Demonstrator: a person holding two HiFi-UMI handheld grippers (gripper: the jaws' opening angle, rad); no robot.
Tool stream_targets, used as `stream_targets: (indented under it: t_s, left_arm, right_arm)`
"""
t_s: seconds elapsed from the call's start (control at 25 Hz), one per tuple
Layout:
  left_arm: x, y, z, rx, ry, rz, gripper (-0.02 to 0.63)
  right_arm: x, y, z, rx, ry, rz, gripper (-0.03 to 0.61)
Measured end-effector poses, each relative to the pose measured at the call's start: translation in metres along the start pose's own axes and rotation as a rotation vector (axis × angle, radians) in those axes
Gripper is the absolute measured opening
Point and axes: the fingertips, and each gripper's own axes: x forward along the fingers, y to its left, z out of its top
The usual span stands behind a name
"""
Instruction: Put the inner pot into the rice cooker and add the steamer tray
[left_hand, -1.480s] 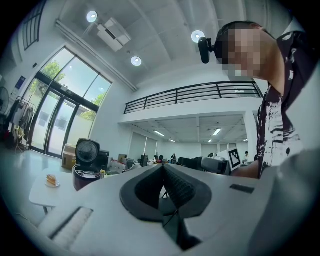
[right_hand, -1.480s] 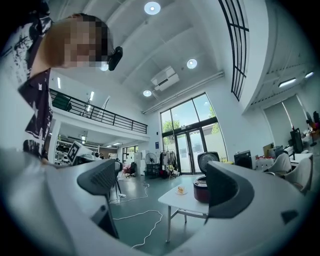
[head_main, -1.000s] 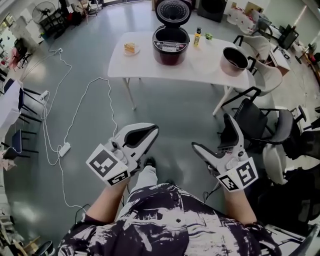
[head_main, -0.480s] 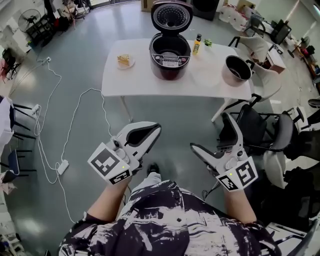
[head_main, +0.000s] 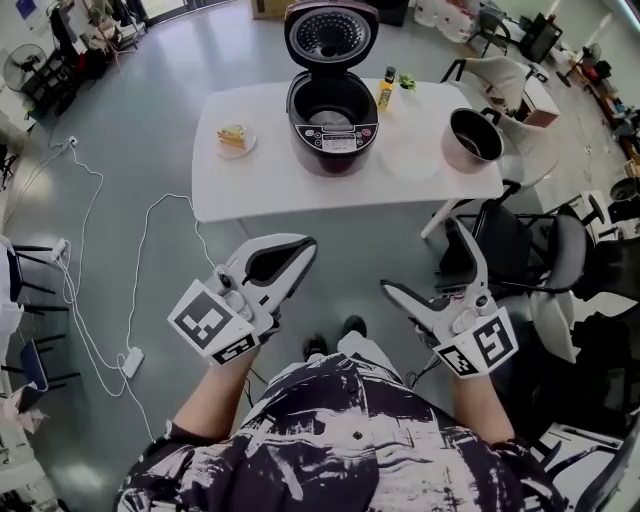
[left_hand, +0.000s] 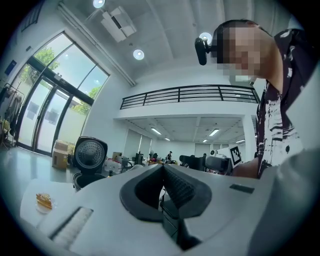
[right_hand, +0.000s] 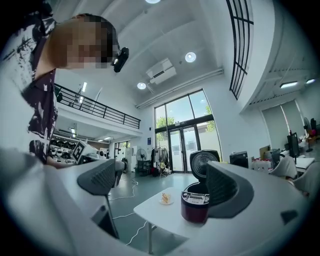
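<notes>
The dark red rice cooker (head_main: 333, 128) stands on the white table (head_main: 260, 185) with its lid (head_main: 331, 30) up and its well empty. The inner pot (head_main: 474, 136) sits by the table's right end. Between them lies a faint white round shape (head_main: 410, 160); I cannot tell what it is. Both grippers hang over the floor, well short of the table. My left gripper (head_main: 307, 246) is shut with nothing in it. My right gripper (head_main: 424, 264) is open and empty. The right gripper view has the cooker (right_hand: 195, 204) between its spread jaws. The left gripper view catches the cooker's lid (left_hand: 89, 155).
A plate with a slice of cake (head_main: 232, 139) sits at the table's left, and a small bottle (head_main: 385, 90) stands behind the cooker. Black chairs (head_main: 505, 240) crowd the floor at the right. A white cable and power strip (head_main: 130, 360) trail across the floor at the left.
The table with the cooker and pot has come nearer and lower in the head view. Both grippers keep their poses, the left shut and the right open.
</notes>
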Motion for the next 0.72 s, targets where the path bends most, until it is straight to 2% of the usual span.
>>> stream_targets:
  t_s: [0.36,0.72]
  left_arm:
    - [0.051,0.059,0.002,0.016,0.001,0.033,0.005]
    - [0.148,0.147,0.02,0.059,0.013,0.098,0.005]
  right_arm:
    - [0.05,-0.065,-0.014,0.011,-0.024,0.032,0.522]
    - [0.123,-0.183,-0.03,0.052,-0.023,0.098,0.522]
